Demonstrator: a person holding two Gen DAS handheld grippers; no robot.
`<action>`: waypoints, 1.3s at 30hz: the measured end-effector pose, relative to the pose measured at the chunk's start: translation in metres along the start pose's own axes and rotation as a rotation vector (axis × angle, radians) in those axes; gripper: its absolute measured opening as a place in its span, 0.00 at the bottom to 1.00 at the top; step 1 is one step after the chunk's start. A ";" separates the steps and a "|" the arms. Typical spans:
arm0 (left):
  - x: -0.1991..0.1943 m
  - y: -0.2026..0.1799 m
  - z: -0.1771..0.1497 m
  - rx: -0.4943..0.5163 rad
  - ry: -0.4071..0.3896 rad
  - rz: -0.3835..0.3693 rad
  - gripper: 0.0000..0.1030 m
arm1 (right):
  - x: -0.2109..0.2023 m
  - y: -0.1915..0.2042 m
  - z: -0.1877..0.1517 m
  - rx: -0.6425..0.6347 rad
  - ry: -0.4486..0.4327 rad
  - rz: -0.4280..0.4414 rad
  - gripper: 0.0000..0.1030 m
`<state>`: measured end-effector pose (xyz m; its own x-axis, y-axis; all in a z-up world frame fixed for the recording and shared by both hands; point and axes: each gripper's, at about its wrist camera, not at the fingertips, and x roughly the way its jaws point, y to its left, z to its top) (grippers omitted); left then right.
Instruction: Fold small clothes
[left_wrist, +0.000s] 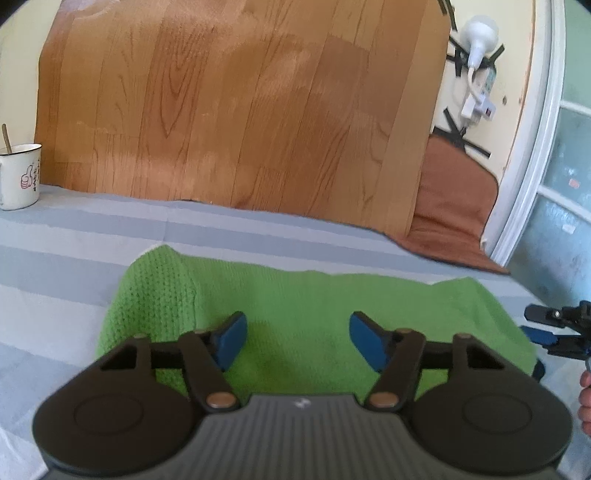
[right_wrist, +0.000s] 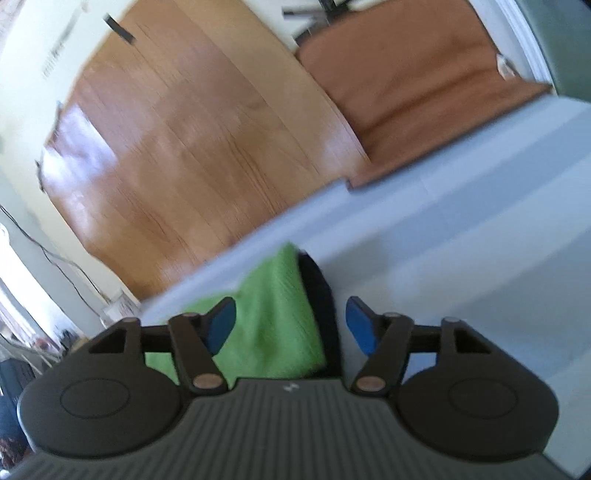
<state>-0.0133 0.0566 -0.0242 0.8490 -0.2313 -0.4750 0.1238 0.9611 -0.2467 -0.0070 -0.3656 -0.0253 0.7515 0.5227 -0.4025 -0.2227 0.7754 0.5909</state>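
A green knitted garment (left_wrist: 303, 306) lies folded on the blue-and-grey striped cloth (left_wrist: 110, 236). My left gripper (left_wrist: 298, 341) is open just above the garment's middle, its blue pads wide apart and holding nothing. My right gripper (right_wrist: 291, 325) is open over the garment's right edge (right_wrist: 273, 306), where a dark layer (right_wrist: 325, 302) shows beside the green knit. The right gripper also shows at the right edge of the left wrist view (left_wrist: 561, 328). The right wrist view is tilted and blurred.
A white enamel mug (left_wrist: 20, 175) with a spoon stands at the far left of the cloth. A wood-pattern sheet (left_wrist: 240, 110) rises behind the cloth. A brown cushion (left_wrist: 454, 206) lies at the back right, beside a white door frame (left_wrist: 532, 147).
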 end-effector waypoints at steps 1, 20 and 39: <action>0.001 -0.002 0.000 0.010 0.006 0.013 0.55 | 0.003 0.000 -0.002 -0.008 0.026 -0.015 0.67; 0.009 -0.027 -0.006 0.157 0.031 0.112 0.52 | 0.029 0.010 -0.005 0.069 0.129 0.022 0.33; -0.097 0.120 0.018 -0.337 -0.198 0.061 0.52 | 0.123 0.258 -0.031 -0.448 0.304 0.336 0.21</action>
<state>-0.0722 0.1970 0.0075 0.9365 -0.1101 -0.3329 -0.0774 0.8611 -0.5026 0.0090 -0.0902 0.0563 0.4008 0.7892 -0.4653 -0.7031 0.5906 0.3961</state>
